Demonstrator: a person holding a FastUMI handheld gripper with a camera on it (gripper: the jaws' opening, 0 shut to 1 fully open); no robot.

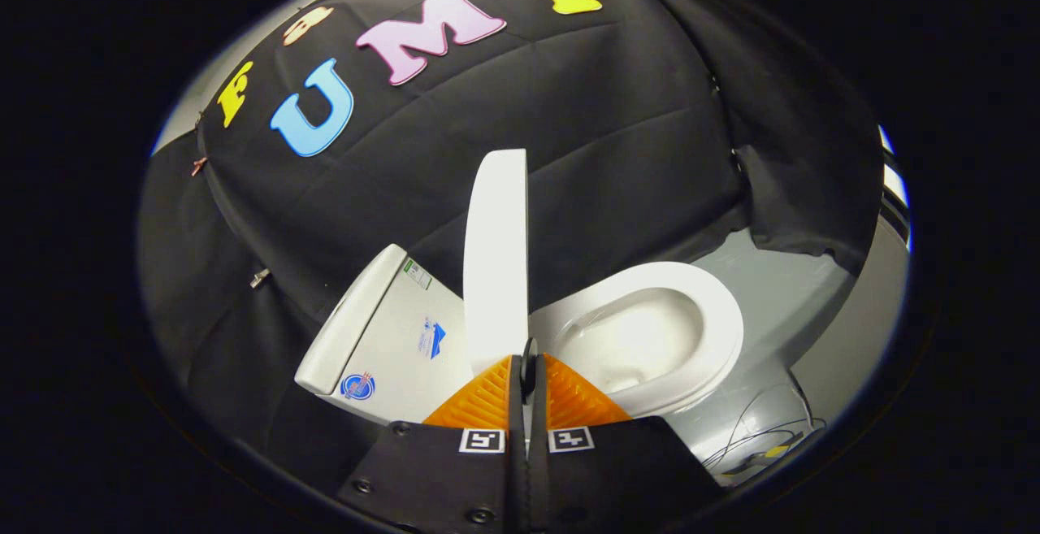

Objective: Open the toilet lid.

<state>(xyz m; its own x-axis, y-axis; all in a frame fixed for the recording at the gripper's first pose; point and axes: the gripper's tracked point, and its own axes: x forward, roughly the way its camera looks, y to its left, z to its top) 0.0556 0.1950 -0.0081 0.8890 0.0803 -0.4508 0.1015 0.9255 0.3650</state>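
Note:
The white toilet lid (494,258) stands raised, nearly upright, between the tank (390,339) and the open bowl with its white seat (723,314). My gripper (527,371) sits at the lid's front rim. Its fingers are drawn together, and a thin sliver of that rim shows pinched between them. The bowl's inside lies just beyond the fingers on the seat side. The lid's hinge end is hidden behind the fingers.
Black cloth hangs close behind and beside the toilet. Past the bowl is grey floor (780,282), and loose cables (764,445) lie on it near the toilet's base. The tank's cover (349,323) juts out beyond the lid.

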